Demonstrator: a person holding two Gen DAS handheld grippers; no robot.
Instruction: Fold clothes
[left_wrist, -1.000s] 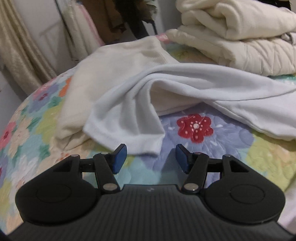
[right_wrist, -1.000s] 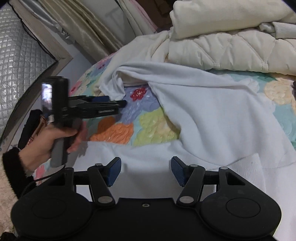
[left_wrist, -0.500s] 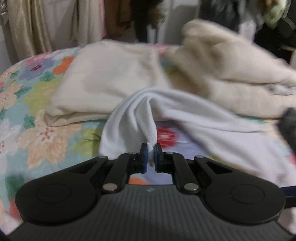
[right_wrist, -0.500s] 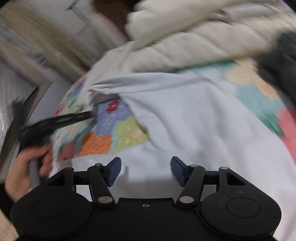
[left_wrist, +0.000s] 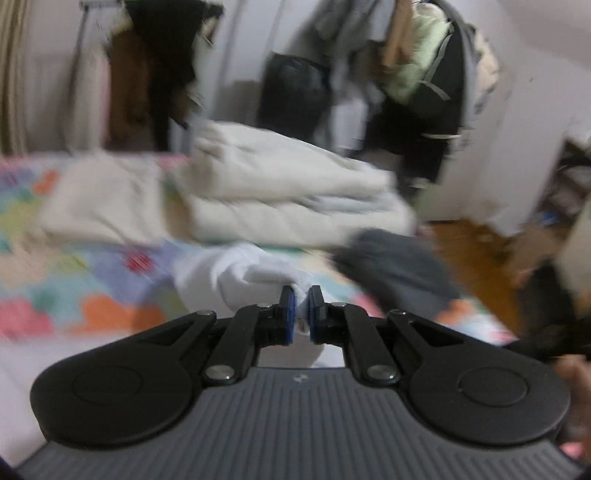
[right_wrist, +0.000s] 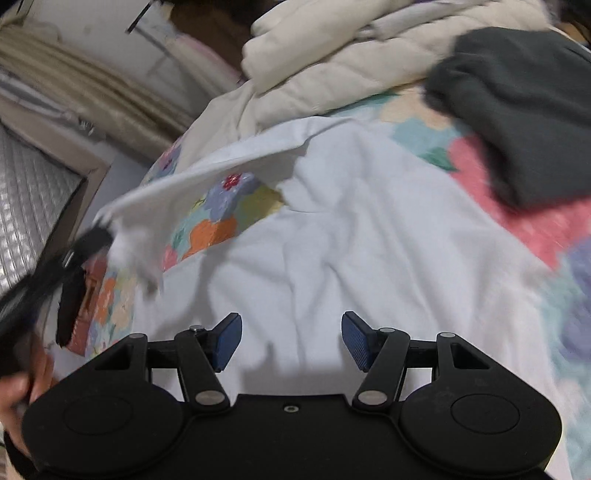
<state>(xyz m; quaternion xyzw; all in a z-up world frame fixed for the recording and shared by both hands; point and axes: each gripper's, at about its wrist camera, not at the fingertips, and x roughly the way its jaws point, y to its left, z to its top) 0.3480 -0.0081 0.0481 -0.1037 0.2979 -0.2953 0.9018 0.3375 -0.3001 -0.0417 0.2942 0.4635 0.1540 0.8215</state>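
Bed with one floral quilt (right_wrist: 517, 221), patterned in pink, teal, orange and violet patches, which carries every garment in view; its far edge is blurred in the left wrist view and its near edge is cut off by both frames. One white long-sleeved shirt (right_wrist: 351, 240) lies spread across the middle of the quilt, its body flat beneath the right gripper and one sleeve (right_wrist: 207, 173) lifted off the bed toward the left side of the right wrist view. One stack of cream quilted bedding (left_wrist: 288, 195) sits at the far side of the bed, with one flatter cream garment (left_wrist: 103, 199) beside it; how many layers the stack holds cannot be told through the blur. One dark grey garment (right_wrist: 517, 110) lies bunched on the quilt just beside the stack, its right part cut off. Hanging clothes (left_wrist: 424, 74) behind the bed are too smeared to count. Left gripper (left_wrist: 300, 310): jaws pressed together, pinching the bunched end of the white sleeve, which hangs clear of the bed; seen from the right wrist view this gripper is a dark streak at the frame's left edge, with part of the person's hand (right_wrist: 22, 384) below it. Right gripper (right_wrist: 291, 341): jaws spread wide, nothing between them, poised over the shirt's body; whether the blue pads (right_wrist: 229, 341) touch the cloth cannot be made out.
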